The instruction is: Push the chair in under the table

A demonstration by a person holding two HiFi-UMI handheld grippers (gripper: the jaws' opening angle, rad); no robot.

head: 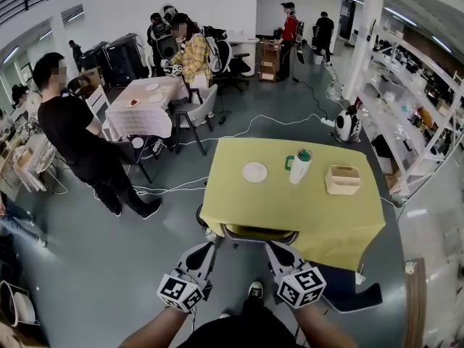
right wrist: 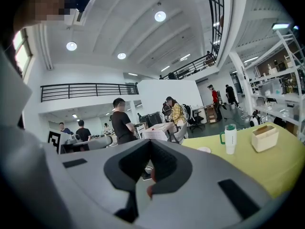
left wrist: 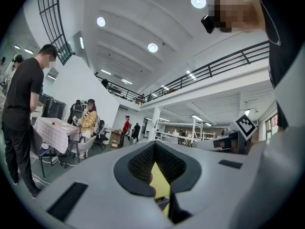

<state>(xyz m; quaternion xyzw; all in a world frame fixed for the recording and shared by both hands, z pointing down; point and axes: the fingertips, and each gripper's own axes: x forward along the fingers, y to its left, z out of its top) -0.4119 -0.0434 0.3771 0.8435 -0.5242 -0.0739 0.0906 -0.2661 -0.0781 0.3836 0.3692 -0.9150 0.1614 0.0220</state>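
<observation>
Our left gripper [head: 209, 251] and right gripper [head: 277, 252], fingers closed together on nothing, meet the back of the chair [head: 257, 235], which stands at the yellow bench's [head: 239, 201] near edge.

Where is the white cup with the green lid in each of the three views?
Head view: cup right of centre, on the yellow table.
Left gripper view: not in it.
Right gripper view: cup at the right, on that table.
Shared landmark: the person in black, in all three views.
</observation>
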